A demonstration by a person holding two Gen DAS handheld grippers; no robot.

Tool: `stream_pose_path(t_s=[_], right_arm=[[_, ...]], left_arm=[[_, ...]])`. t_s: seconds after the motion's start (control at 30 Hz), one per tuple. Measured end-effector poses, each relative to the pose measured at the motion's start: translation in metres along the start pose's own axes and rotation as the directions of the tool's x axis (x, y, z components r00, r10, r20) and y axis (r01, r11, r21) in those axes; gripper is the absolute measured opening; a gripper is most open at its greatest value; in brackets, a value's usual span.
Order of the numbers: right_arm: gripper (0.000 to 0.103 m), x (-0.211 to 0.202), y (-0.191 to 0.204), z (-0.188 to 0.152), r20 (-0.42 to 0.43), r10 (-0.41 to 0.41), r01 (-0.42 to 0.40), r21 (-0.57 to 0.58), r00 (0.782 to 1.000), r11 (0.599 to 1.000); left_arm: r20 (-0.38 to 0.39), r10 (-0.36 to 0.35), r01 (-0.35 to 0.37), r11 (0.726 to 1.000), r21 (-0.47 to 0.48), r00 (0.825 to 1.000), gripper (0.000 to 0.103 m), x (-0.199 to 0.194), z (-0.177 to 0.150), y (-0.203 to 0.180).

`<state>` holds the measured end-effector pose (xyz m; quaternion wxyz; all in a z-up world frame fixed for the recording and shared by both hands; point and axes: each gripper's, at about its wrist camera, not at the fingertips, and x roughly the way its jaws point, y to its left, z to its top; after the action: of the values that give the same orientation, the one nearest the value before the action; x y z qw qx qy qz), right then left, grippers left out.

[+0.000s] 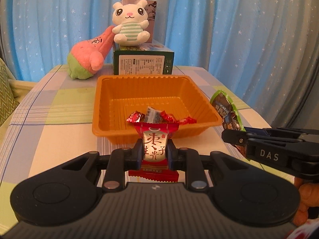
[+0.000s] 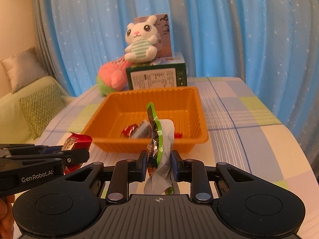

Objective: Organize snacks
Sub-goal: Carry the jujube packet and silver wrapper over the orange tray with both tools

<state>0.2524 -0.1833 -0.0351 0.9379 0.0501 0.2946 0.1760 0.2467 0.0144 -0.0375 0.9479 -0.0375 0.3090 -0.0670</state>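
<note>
An orange plastic tray [image 1: 111, 91] [image 2: 111, 107] sits mid-table with a few small red-wrapped candies [image 1: 137, 117] [image 2: 129, 129] on its floor. My left gripper [image 1: 153, 151] is shut on a red snack packet [image 1: 154, 139] with a white label, held just short of the tray's near rim. My right gripper [image 2: 158, 159] is shut on a green-edged silvery snack packet [image 2: 159, 139], standing on edge before the tray. Each gripper shows in the other's view: the right gripper [image 1: 239, 139] with the green packet [image 1: 227, 109] at the tray's right, the left gripper [image 2: 79, 155] with the red packet [image 2: 77, 141] at the tray's left.
Behind the tray a green box [image 1: 142, 61] [image 2: 157, 76] carries a white plush rabbit [image 1: 130, 22] [image 2: 142, 39]; a pink and green plush [image 1: 89, 56] [image 2: 111, 77] leans beside it. Checked cloth covers the table [image 1: 59, 109] [image 2: 249, 119]. Blue curtains hang behind; a sofa with cushions [image 2: 30, 103] stands left.
</note>
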Motion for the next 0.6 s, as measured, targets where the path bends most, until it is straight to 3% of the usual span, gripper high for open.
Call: stream_pose_path(t_s=[0.33, 0.6], right_arm=[[0.025, 0.035, -0.011, 0.032, 0.019, 0.006, -0.007, 0.029, 1.0, 1.0], [0.025, 0.07, -0.016, 0.05, 0.015, 0.007, -0.008, 0.044, 1.0, 0.999]], left_arm=[[0.058, 0.018, -0.015, 0.999, -0.046, 0.998, 0.021, 0.033, 0.034, 0.018], [0.055, 0.028, -0.024, 0.997, -0.067, 0.998, 0.021, 0.062, 0.045, 0.03]])
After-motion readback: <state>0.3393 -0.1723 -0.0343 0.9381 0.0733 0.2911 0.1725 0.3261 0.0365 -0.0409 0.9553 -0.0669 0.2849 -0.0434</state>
